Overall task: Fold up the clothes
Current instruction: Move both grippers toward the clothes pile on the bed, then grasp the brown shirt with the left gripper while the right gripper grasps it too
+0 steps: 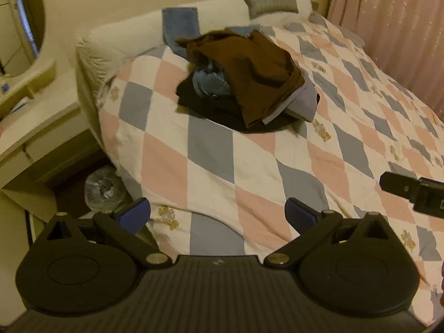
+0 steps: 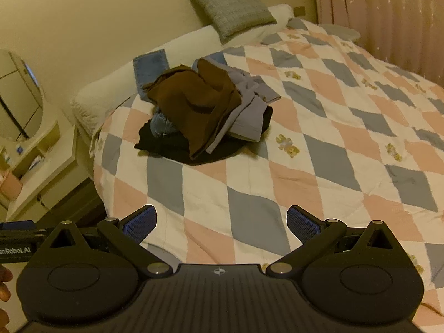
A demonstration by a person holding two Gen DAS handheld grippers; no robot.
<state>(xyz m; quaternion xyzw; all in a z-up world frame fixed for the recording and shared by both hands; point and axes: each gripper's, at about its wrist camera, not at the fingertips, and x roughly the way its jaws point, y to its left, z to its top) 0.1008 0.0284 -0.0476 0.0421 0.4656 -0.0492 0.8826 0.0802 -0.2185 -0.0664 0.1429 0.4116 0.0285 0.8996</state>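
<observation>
A heap of clothes [image 1: 244,83] [image 2: 199,116] lies on the checked quilt [image 1: 222,172] [image 2: 305,166] near the head of the bed. On top is a brown garment [image 1: 258,72] [image 2: 199,105]; under it show a lilac piece [image 2: 247,116], blue denim [image 1: 211,82] and black cloth [image 1: 211,105]. My left gripper [image 1: 217,216] is open above the quilt's near edge, well short of the heap, nothing between its fingers. My right gripper [image 2: 222,224] is open too, also empty and apart from the heap. The right gripper's body [image 1: 413,191] shows at the left wrist view's right edge.
A white bolster [image 2: 125,83] and a grey cushion [image 2: 230,5] lie at the headboard, with a blue folded cloth [image 2: 151,66] on the bolster. A cream dresser [image 1: 33,127] with an oval mirror [image 2: 19,97] stands left of the bed. Pink curtains [image 2: 388,14] hang behind.
</observation>
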